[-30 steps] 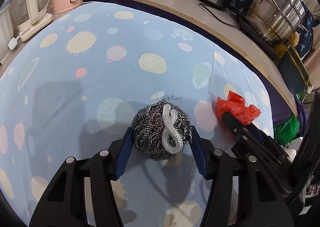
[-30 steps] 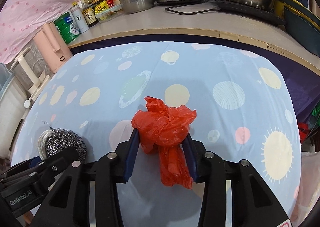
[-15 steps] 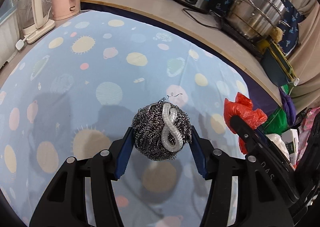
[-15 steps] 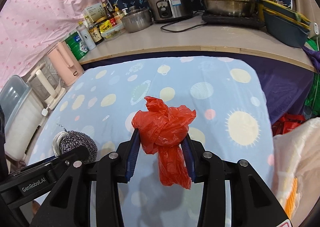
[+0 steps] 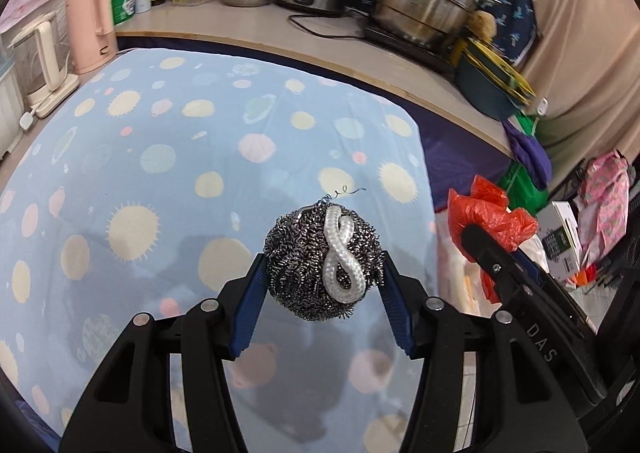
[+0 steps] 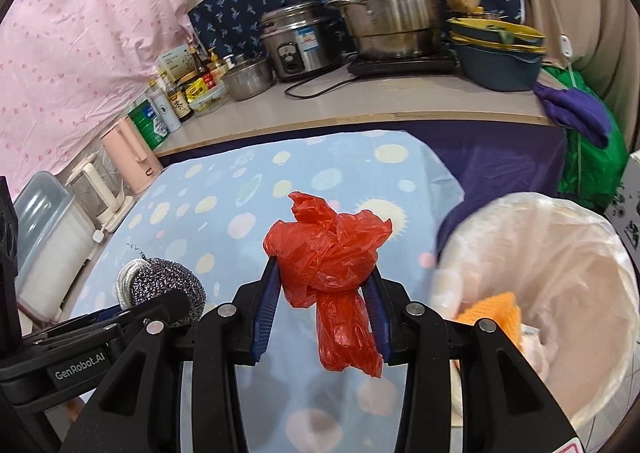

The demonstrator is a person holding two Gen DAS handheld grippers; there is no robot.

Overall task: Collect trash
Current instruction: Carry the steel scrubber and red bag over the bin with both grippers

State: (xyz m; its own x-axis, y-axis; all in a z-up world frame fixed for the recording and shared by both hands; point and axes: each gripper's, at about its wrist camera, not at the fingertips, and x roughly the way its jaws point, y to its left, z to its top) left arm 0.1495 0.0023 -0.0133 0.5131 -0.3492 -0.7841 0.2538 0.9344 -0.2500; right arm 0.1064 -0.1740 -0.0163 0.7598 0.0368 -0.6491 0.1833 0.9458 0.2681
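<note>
- Left wrist view: your left gripper (image 5: pixel 322 287) has its blue pads clenched on either side of the steel wool scrubber (image 5: pixel 322 263), which hangs clear above the spotted blue tablecloth (image 5: pixel 168 157). The scrubber is a round, tangled metal ball with a white cord loop (image 5: pixel 340 253) across its front and one stray wire curling off the top. It looks springy, so the grip probably bites in rather than slips. To the right, the red plastic bag (image 5: pixel 490 217) sits in the other tool, beyond the cloth's edge.
- Right wrist view: your right gripper (image 6: pixel 324 297) is grasping the red plastic bag (image 6: pixel 328 253), a crumpled, knotted wad with a tail dangling below the pads. It hangs just left of the lined trash bin (image 6: pixel 560 253), whose pale liner already holds something orange (image 6: pixel 496 311).
- Step in hand, as I judge it: both pieces are lifted and you are carrying them to the bin. Next, bring the bag over the bin's mouth before you release, then bring the scrubber over it too; mind that the light bag may cling to a pad.
</note>
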